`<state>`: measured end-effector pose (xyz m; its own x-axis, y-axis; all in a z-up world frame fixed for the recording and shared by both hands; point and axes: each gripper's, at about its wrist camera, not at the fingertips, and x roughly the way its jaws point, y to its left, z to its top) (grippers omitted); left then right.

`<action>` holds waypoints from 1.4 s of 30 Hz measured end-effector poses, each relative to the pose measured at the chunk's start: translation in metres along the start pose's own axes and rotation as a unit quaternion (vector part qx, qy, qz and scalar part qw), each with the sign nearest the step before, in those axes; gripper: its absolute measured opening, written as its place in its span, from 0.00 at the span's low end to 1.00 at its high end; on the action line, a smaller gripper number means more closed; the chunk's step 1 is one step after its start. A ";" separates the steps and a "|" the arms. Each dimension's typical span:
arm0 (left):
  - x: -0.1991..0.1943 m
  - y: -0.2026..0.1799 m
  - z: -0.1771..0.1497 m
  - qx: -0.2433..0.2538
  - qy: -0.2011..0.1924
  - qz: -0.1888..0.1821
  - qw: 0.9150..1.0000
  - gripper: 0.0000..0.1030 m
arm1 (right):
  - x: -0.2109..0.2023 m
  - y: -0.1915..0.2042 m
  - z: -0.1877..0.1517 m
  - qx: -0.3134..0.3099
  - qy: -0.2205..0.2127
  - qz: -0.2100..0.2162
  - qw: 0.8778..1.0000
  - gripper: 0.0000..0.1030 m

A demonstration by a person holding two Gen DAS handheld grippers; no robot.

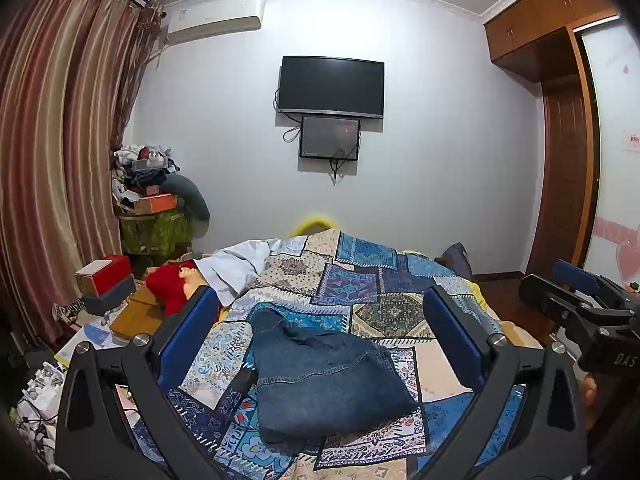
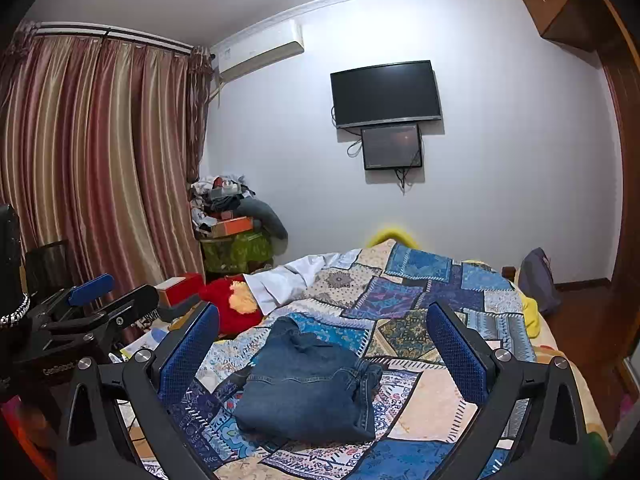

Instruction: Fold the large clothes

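Note:
A pair of blue denim jeans (image 1: pixel 324 376) lies folded in a compact bundle on the patchwork bedspread (image 1: pixel 360 280); it also shows in the right wrist view (image 2: pixel 308 388). My left gripper (image 1: pixel 320 320) is open and empty, held above the near side of the jeans, not touching them. My right gripper (image 2: pixel 324 336) is open and empty too, hovering over the jeans. The right gripper also shows at the right edge of the left wrist view (image 1: pixel 576 296), and the left gripper at the left edge of the right wrist view (image 2: pixel 100 300).
A white cloth (image 1: pixel 236 268) and a red plush toy (image 1: pixel 172 284) lie at the bed's far left. Boxes and clutter (image 1: pixel 108 284) sit left of the bed beside the curtain (image 1: pixel 52 160). A wardrobe (image 1: pixel 560 160) stands right; a TV (image 1: pixel 331 86) hangs on the far wall.

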<state>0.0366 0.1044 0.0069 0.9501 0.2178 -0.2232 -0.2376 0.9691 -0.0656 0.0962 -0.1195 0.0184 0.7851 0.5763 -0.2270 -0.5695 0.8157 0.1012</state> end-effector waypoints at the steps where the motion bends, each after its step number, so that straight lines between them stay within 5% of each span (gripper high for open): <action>1: 0.001 0.000 0.000 0.001 0.001 0.000 1.000 1.00 | 0.000 0.000 0.000 0.000 0.001 0.000 1.000 1.00; 42: 0.012 0.002 -0.003 -0.017 0.023 -0.032 0.999 1.00 | 0.005 0.002 0.000 -0.002 0.004 -0.006 1.000 1.00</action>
<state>0.0470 0.1088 0.0012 0.9534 0.1501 -0.2616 -0.1848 0.9762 -0.1135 0.0985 -0.1150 0.0175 0.7901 0.5657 -0.2360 -0.5610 0.8225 0.0938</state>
